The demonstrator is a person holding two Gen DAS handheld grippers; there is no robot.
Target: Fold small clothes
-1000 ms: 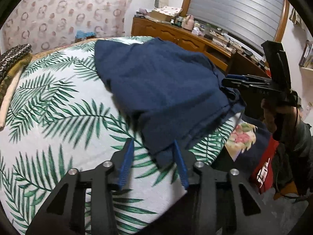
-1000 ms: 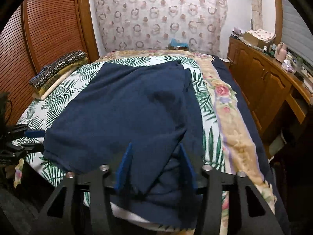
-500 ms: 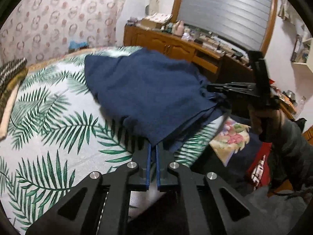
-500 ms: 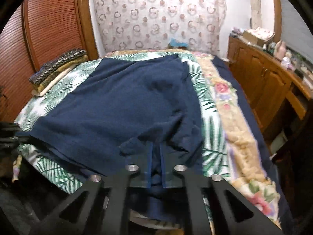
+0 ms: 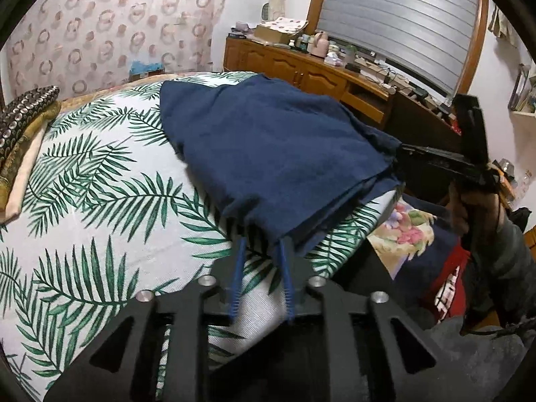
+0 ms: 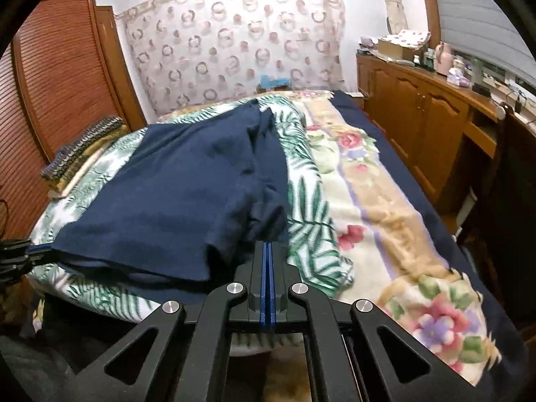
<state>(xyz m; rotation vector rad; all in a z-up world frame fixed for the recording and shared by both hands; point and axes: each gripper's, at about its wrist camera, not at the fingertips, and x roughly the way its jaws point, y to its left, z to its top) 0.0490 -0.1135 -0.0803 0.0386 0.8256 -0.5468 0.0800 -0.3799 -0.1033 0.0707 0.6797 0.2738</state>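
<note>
a: holding the near hem of the navy t-shirt at two corners is where we are, and we judge the folding itself has barely begun.

b: agreed. our right gripper has its blue pads pressed flat together, with the shirt's right hem corner bunched at the tips, so we read that as a pinch on the cloth.

a: our left gripper is less certain. its jaws have just been opening to a narrow gap, and the left hem corner reaches in at the tips. in the right wrist view it seems to drag at that corner, but we cannot tell whether the pads truly press on the fabric.

b: the shirt lies spread over the palm-leaf bedsheet, its near edge lifted a little off the bed's end, its far part flat towards the patterned curtain.

a: so what's done: it's laid out and gripped, perhaps on one side only. what's left: every fold, we think, and setting it aside, maybe near the stacked cloths at the wardrobe side.
</note>
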